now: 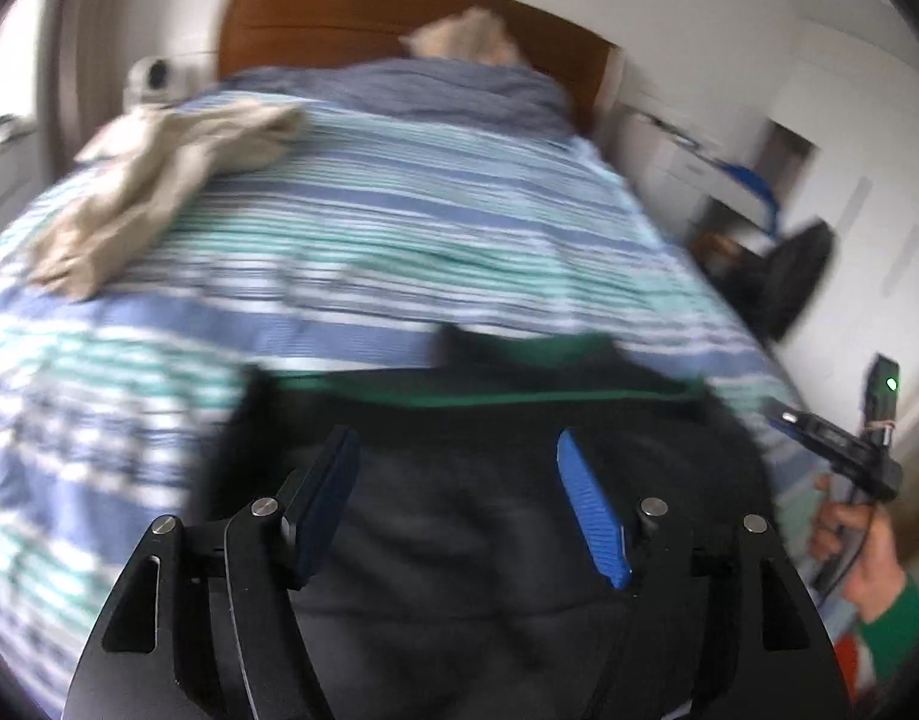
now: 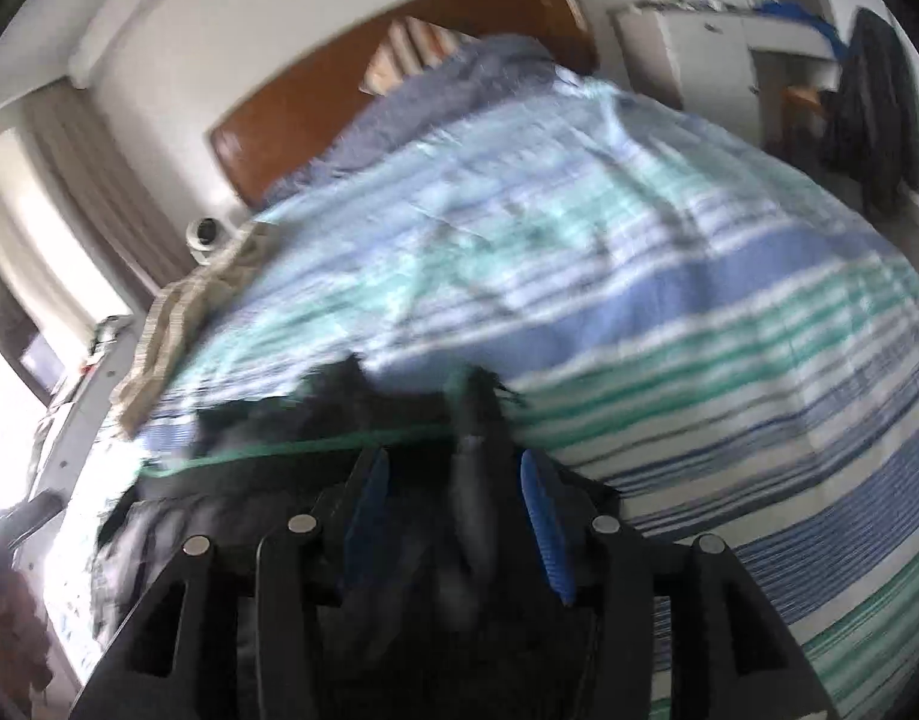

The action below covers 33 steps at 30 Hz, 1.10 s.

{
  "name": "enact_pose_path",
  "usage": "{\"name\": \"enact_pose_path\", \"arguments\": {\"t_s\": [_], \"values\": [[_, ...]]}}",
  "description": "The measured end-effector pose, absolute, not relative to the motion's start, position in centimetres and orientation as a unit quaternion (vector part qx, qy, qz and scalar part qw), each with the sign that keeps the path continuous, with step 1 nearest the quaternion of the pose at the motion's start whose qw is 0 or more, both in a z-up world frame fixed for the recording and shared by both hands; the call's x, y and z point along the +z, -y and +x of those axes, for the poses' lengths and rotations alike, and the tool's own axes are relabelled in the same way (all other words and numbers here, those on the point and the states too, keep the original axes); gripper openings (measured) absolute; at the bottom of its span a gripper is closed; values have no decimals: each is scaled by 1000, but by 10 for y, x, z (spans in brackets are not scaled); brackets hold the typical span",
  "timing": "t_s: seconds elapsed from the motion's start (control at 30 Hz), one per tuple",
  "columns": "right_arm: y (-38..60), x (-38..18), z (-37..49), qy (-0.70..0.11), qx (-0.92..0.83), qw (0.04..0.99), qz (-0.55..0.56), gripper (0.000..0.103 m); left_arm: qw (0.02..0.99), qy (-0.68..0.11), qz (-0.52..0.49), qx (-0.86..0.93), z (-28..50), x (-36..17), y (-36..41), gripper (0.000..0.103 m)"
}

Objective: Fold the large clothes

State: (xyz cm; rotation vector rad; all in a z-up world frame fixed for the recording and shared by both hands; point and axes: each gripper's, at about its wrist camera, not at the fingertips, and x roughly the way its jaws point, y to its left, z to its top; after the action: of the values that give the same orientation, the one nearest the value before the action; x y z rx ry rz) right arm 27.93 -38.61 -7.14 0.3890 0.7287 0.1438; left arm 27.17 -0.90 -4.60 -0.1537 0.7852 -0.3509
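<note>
The black garment (image 1: pixel 471 516) with its green trim lies at the bed's (image 1: pixel 399 228) foot end, far from the headboard (image 1: pixel 399 12), both tongs, left (image 1: pixel 459 480) and right (image 2: pixel 456 498), released above it (blurred), so gripping an edge seemingly comes next.

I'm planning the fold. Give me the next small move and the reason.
Probably lower the left gripper onto the black garment and close. Its fingers are spread wide above the cloth, holding nothing; the right gripper is also open, a dark fold between its fingers.
</note>
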Motion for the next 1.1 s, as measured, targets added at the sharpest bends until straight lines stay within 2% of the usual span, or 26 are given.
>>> {"name": "enact_pose_path", "arguments": {"t_s": [0.1,0.23,0.33,0.6,0.67,0.83,1.1], "values": [[362,-72,280,-359,113,911,172,51,882,-421,-63,-202,303,-70,58,73],[354,-112,293,-399,99,896,168,51,856,-487,-62,-161,345,-132,81,74],[364,-137,297,-392,98,893,196,51,854,-485,-89,-164,350,-157,77,74],[361,-154,301,-377,90,900,198,50,860,-477,-83,-165,349,-165,79,74],[362,-156,300,-376,91,900,198,50,855,-487,-69,-164,344,-157,81,70],[365,-158,299,-371,94,901,205,50,850,-483,-38,-208,307,-123,84,70],[365,-158,298,-370,95,900,207,50,852,-475,-54,-213,308,-157,83,72]]}}
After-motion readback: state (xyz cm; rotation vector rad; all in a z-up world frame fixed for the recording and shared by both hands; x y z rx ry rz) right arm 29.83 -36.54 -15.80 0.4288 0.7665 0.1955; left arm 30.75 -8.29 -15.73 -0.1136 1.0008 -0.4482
